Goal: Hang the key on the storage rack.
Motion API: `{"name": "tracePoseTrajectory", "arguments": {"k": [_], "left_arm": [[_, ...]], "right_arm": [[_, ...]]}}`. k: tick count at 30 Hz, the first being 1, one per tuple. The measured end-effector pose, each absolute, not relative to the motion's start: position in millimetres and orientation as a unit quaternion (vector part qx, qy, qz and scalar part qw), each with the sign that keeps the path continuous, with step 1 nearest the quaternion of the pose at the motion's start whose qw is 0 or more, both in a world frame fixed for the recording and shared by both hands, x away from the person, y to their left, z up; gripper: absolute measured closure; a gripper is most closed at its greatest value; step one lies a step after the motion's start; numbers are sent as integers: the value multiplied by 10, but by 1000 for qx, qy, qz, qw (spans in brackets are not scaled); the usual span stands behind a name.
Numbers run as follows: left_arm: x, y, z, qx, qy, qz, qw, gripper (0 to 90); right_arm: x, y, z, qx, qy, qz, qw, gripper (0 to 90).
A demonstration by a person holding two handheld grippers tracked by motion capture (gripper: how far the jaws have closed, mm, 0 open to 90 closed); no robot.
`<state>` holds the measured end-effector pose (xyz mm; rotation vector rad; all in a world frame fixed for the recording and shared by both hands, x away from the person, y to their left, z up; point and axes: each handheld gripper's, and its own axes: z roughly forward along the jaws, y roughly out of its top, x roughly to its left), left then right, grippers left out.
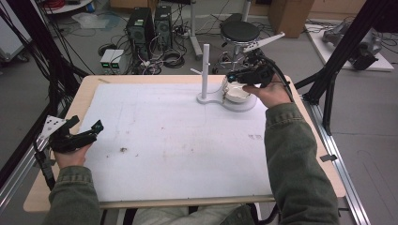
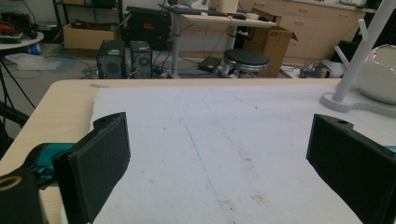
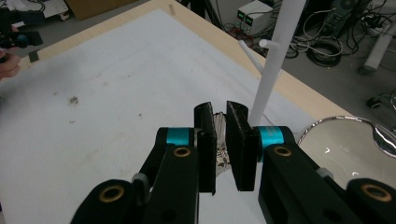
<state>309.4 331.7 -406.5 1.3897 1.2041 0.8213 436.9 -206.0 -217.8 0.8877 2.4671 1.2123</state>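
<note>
High view: wooden table [image 1: 89, 86] covered by a white mat [image 1: 178, 140] with faint stains. Right gripper [image 1: 233, 78] sits at the far right of the mat, over a white mug [image 1: 236, 93] that stands on the flat base of a white mug stand [image 1: 205, 70]. Stand has an upright post with side pegs. Mug is just beside the post, to its right. Left gripper [image 1: 97, 126] rests well apart, at the mat's near left edge, held by a hand [image 1: 72, 157] in a green sleeve.

Left gripper view: both black jaws spread wide, nothing between them, bare mat beneath. Mug stand [image 2: 359, 56] and the rounded side of the mug [image 2: 380, 74] show at the far right.

Right gripper view: right gripper [image 3: 219, 135] has its jaws drawn close together, a narrow gap left, with a thin pale, glossy piece pinched in that gap; it looks like the mug's rim or handle, but I cannot tell which. Stand post [image 3: 275, 60] rises just behind the jaws. A shiny curved surface [image 3: 345, 144], the mug's interior by the look of it, lies at the lower right. Left gripper [image 3: 21, 39] is small at the far upper left.
</note>
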Motion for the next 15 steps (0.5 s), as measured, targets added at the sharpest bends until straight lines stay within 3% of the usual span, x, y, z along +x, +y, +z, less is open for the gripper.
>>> {"name": "tracePoseTrajectory", "arguments": {"k": [15], "left_arm": [[3101, 3317, -4082, 584, 506, 341, 536, 66]], "right_arm": [[4694, -1890, -2091, 305, 848, 416, 121, 827]]}}
